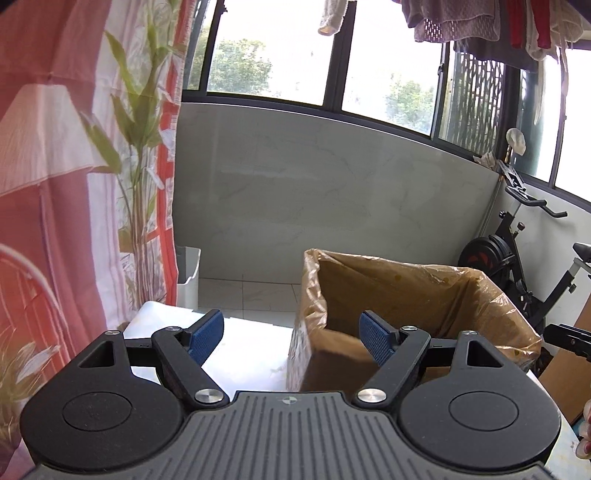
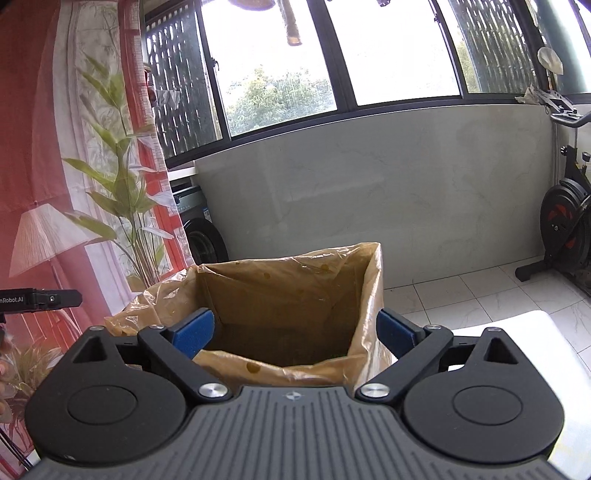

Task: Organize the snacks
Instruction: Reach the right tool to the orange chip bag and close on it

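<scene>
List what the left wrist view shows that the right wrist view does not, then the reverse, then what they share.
Only the left wrist view: a white bin on the floor by the curtain, hanging laundry overhead, and the left gripper, jaws open and empty.

Only the right wrist view: a washing machine behind the curtain, and the right gripper, jaws open, straddling the box mouth.

Both: the bag-lined box, no snacks visible in it, the curtain, the exercise bike, the white table.
</scene>
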A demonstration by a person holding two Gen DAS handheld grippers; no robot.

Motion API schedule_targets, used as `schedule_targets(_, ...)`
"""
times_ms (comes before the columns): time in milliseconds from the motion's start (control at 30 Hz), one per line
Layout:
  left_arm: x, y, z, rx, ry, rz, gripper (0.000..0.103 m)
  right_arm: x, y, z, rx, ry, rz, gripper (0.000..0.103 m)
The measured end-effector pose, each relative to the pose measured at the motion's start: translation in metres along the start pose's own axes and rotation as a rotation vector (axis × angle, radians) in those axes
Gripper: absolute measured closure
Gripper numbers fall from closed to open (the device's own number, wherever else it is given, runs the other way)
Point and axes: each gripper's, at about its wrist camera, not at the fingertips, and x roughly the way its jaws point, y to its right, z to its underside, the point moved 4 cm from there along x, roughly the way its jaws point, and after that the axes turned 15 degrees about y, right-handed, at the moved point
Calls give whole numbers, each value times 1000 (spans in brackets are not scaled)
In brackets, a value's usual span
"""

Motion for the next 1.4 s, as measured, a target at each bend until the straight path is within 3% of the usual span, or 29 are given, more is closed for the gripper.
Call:
schedule_targets(200, -32, -16, 30, -5, -22, -48, 21, -27, 7, 24, 9, -17, 70, 0)
schedule_targets(600, -55, -12, 98, -35, -160, -49, 21, -72, 19, 97, 69, -208, 80, 0)
schedule_targets(967, -57, -6, 117, -49, -205, -38, 21, -81, 5, 142, 123, -403, 37, 0)
schedule_targets(1133, -58, -4, 120, -52, -210, -44, 21, -75, -4, 156, 80, -483, 31, 1)
schedule_targets(1400, -53, -2, 123, -58, -227, -41, 21, -74, -12, 170, 36, -541, 15, 2)
